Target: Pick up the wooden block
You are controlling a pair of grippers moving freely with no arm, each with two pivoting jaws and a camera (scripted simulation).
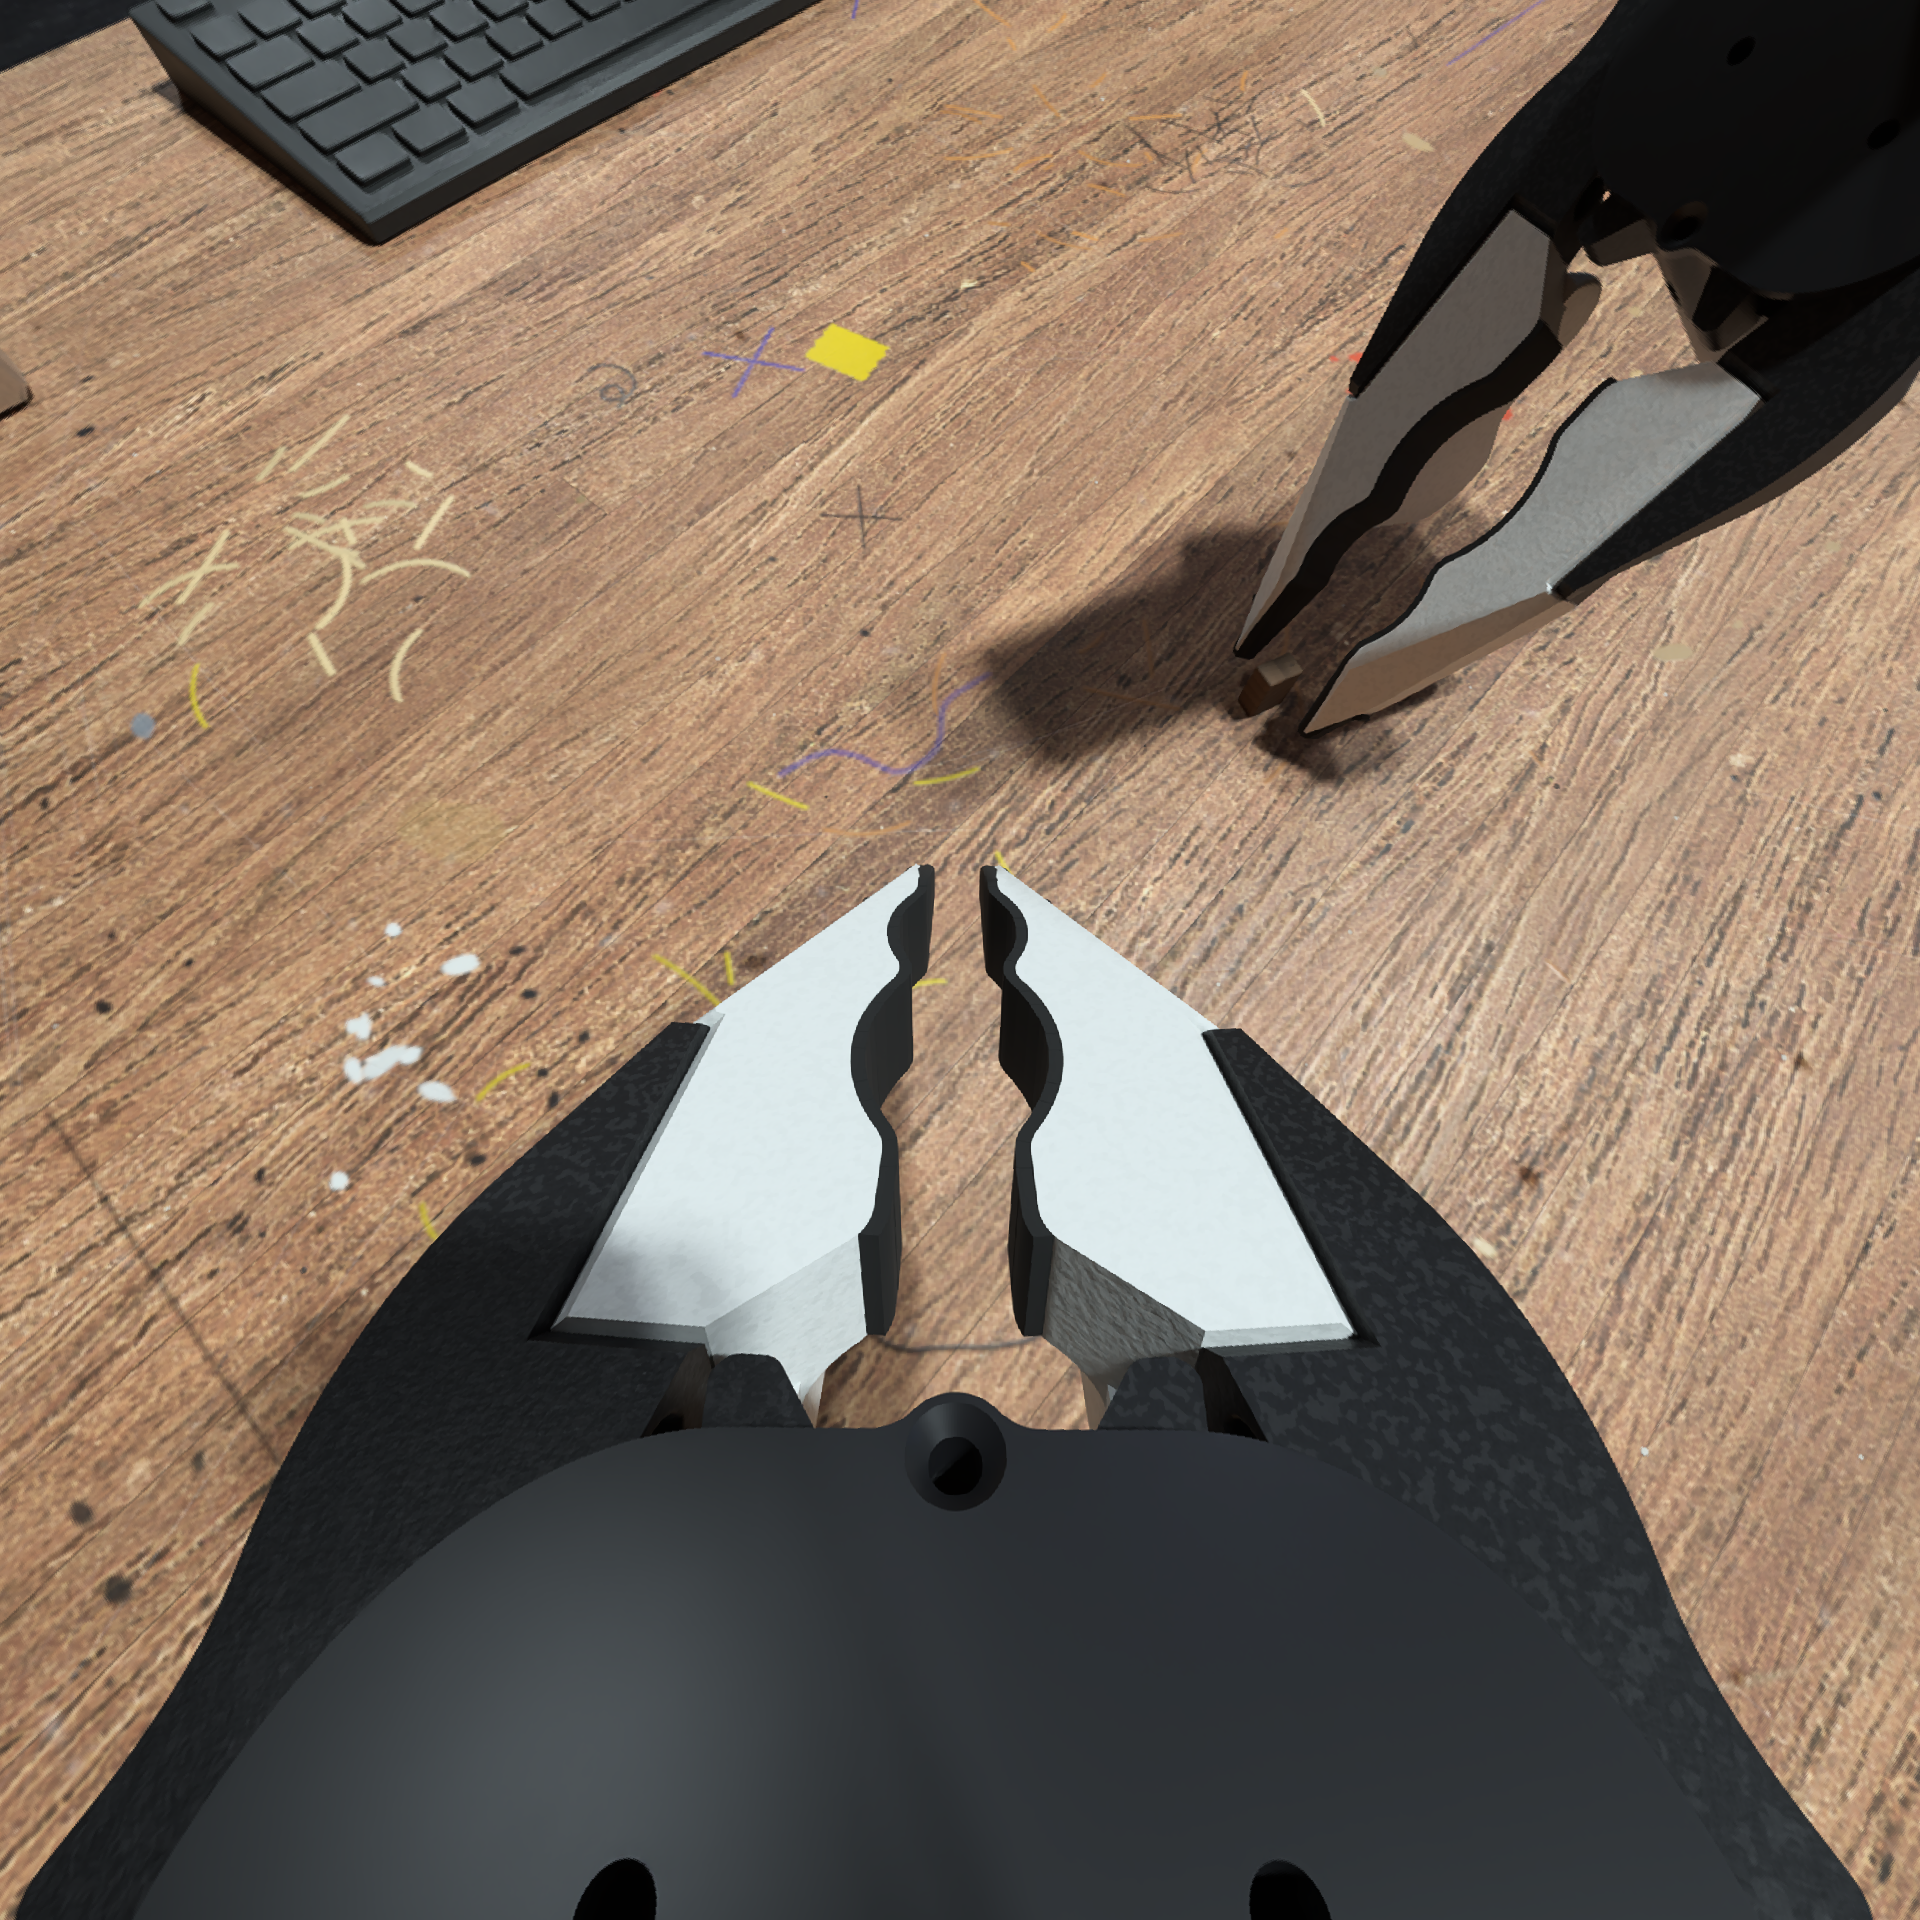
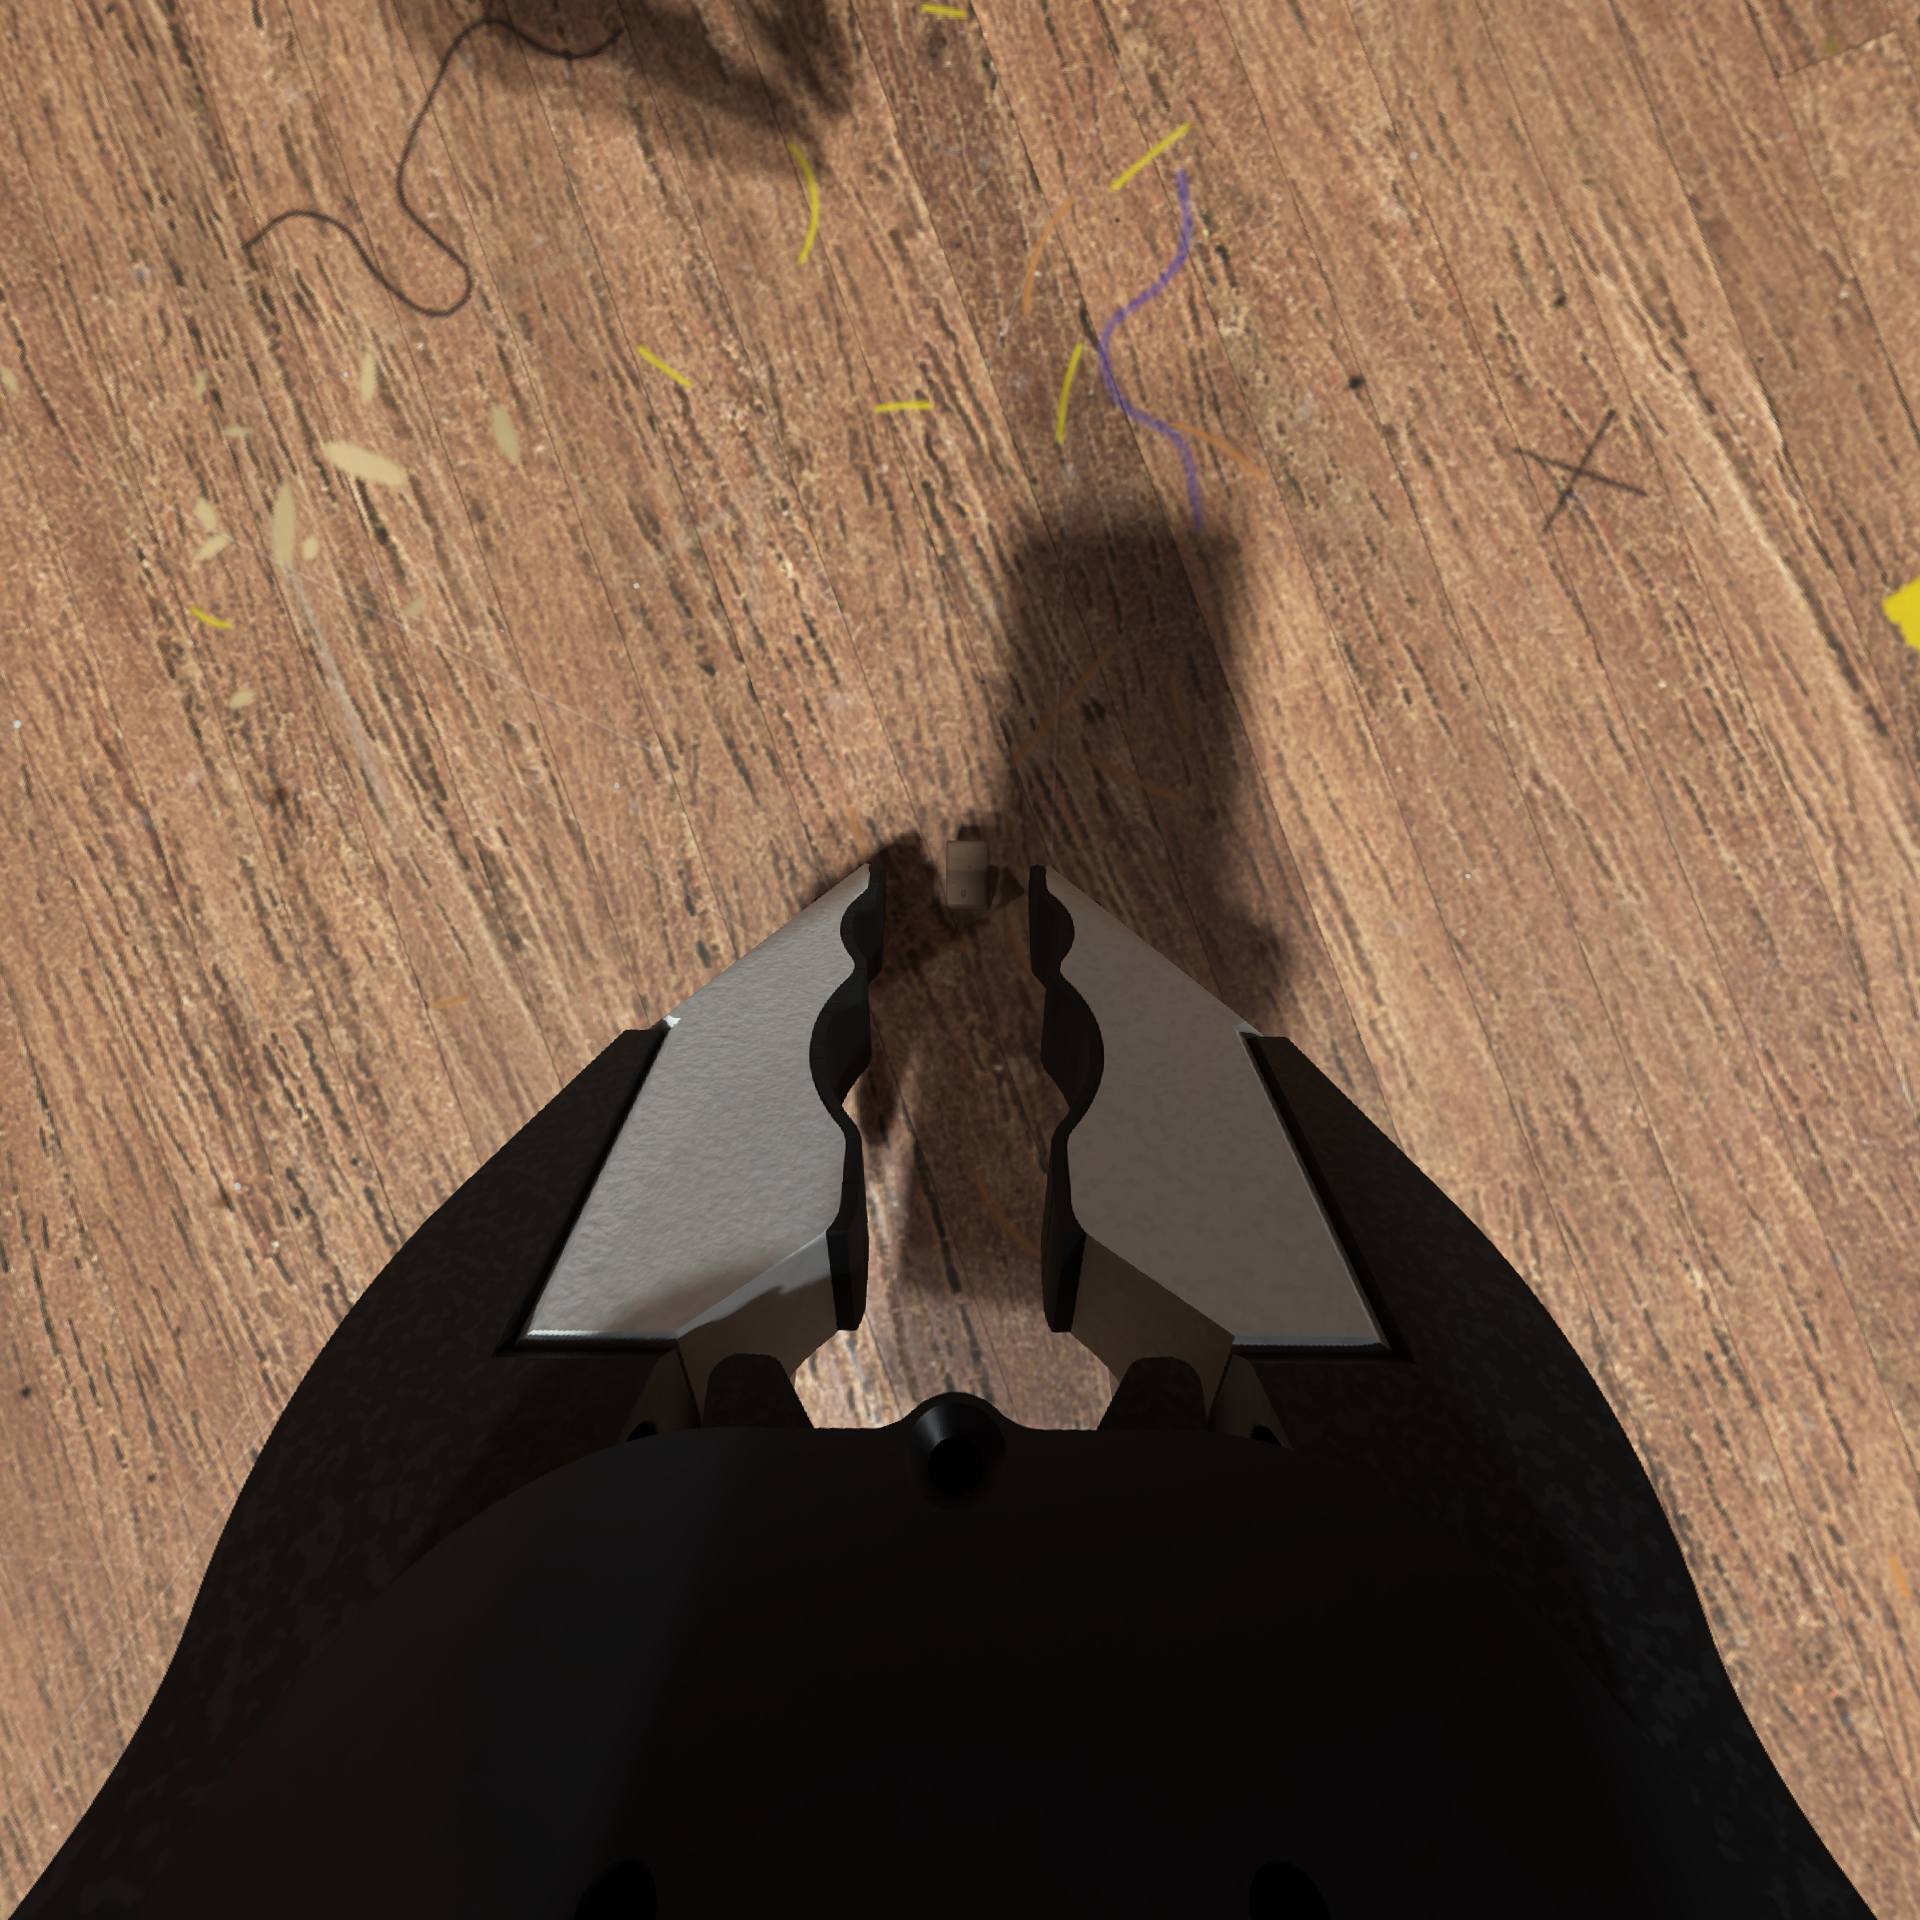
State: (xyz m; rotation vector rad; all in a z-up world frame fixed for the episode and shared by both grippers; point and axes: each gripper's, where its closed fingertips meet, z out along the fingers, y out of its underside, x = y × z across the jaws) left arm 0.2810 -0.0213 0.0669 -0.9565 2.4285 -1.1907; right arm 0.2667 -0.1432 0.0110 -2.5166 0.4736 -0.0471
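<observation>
The wooden block [image 2: 966,881] is a very small tan piece lying on the wooden table [image 2: 416,831]. My right gripper [image 2: 956,875] is open, low over the table, with the block between its fingertips, closer to the right one; the pads do not touch it. In the left wrist view the block [image 1: 1265,690] shows at the right, between the tips of the right gripper [image 1: 1280,688], inside its shadow. My left gripper [image 1: 956,875] is shut, with only a narrow slit between its pads and nothing in it, and it hovers well short and left of the block.
A black keyboard [image 1: 457,94] lies at the far left of the table. A small yellow square [image 1: 847,351] lies flat mid-table. A tan corner of some object [image 1: 8,387] shows at the left edge. Coloured scribbles and specks mark the tabletop.
</observation>
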